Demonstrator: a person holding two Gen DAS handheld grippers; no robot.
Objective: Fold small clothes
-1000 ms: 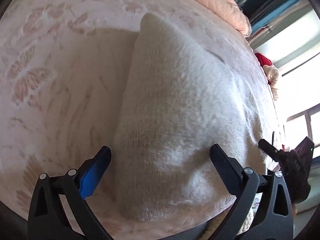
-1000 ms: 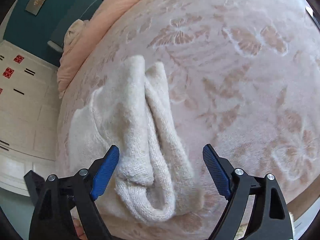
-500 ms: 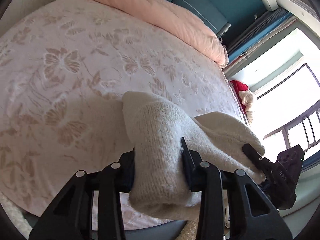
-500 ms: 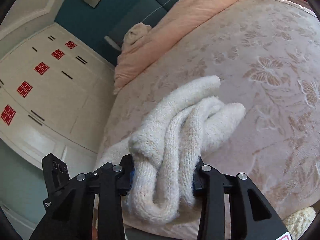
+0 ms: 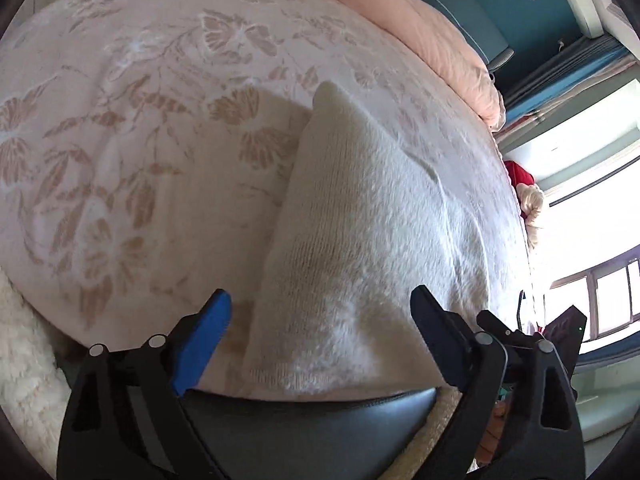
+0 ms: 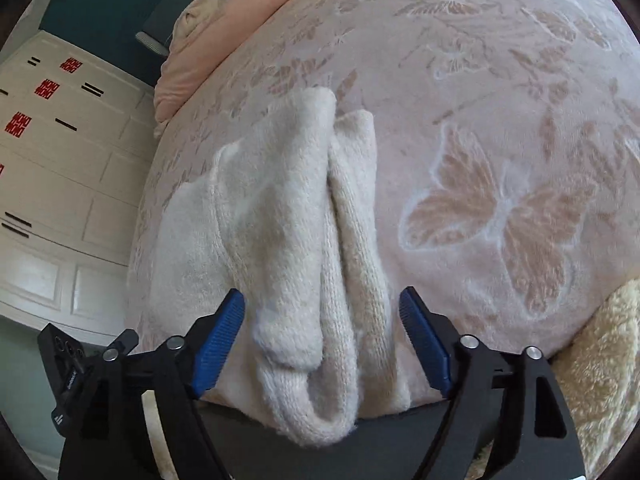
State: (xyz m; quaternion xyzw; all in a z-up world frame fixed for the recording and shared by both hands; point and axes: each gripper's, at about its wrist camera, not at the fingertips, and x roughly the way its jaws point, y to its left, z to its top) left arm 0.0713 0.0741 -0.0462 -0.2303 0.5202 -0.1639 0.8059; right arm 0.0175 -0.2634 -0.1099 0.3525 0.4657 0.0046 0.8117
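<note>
We see a fluffy white knit garment (image 5: 360,240) lying on the bed (image 5: 140,120). The bed has a pink cover with butterflies and leaves on it.

In the left wrist view, our left tongs (image 5: 320,320) are spread wide. The two fingers sit one on each side of the near end of the garment, and they pinch nothing. The garment looks smooth and flat here, and it runs away from us to a soft corner. A dark edge of the bed shows just under its near end.

In the right wrist view, our right tongs (image 6: 322,320) are spread wide too. The blue pads (image 6: 218,344) stand apart, with the bunched part of the garment (image 6: 288,240) between them. Here the knit lies in long rolls side by side, and one thick fold hangs a little over the near edge of the bed. It may be a sleeve, but we cannot tell for sure.

A peach quilt (image 6: 240,12) lies at the far end of the bed. A white wardrobe (image 6: 52,160) with red marks stands to the left. A bright window (image 5: 600,240) shines on the right of the left view.
</note>
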